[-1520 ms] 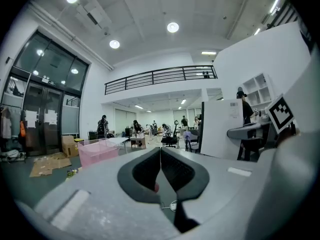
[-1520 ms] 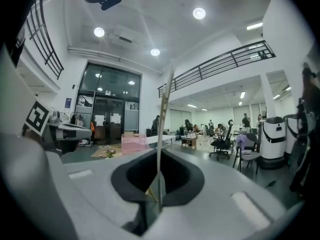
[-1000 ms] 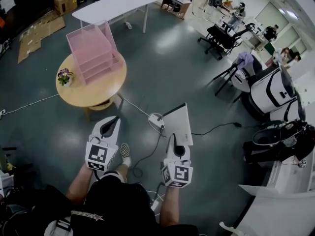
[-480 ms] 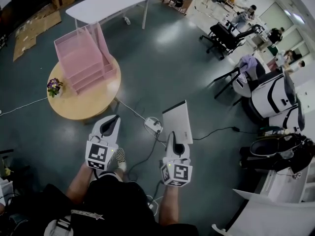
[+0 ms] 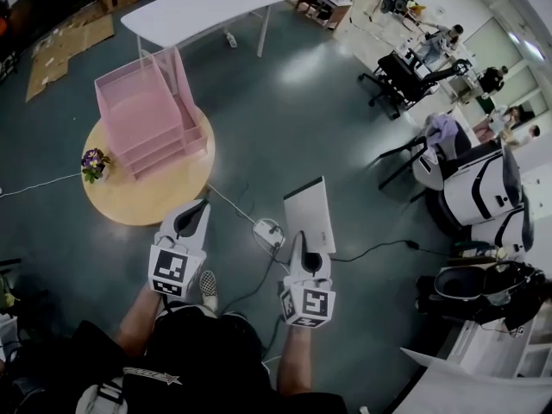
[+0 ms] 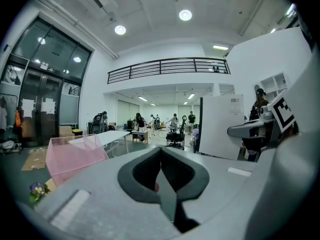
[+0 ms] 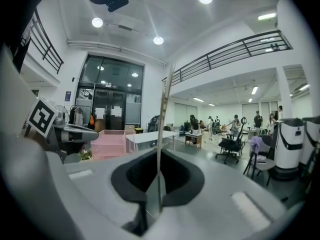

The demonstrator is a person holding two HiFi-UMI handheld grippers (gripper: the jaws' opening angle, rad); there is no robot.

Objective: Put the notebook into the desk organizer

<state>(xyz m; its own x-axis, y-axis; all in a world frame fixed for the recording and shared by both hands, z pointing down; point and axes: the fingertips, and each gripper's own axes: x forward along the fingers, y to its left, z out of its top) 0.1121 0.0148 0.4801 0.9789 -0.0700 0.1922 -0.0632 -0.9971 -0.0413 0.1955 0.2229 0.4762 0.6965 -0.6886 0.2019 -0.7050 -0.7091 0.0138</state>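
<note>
Well, the right gripper (image 5: 304, 244) was pinching the notebook (image 5: 310, 214) by its near edge, jaws pressed tight on the thin cover. The book stood on edge and stuck out towards twelve o'clock above the grey floor. The left gripper (image 5: 193, 216) hung alongside at nine o'clock of it, jaws pressed together on nothing.

The pink desk organizer (image 5: 142, 115) sat on the round wooden table (image 5: 147, 197), off at about eleven o'clock and well apart from the notebook. A small pot of flowers (image 5: 93, 160) stood just beside it, at the table's nine o'clock edge. So the carrying was the step in hand, with nothing filed yet.

To my eye, doing it well meant keeping that tight pinch while walking over. It also meant stepping clear of the white socket block (image 5: 268, 230) and its cable on the floor just ahead. The book should then be lined up with one of the organizer's openings before it went in. The free gripper might steady the light wire frame if it slid.

As for writing, a small barcode sticker (image 6: 235, 100) showed near the notebook's top corner, too small for me to read. The cubes on both grippers carried black-and-white square markers. I could make out no brand name.
</note>
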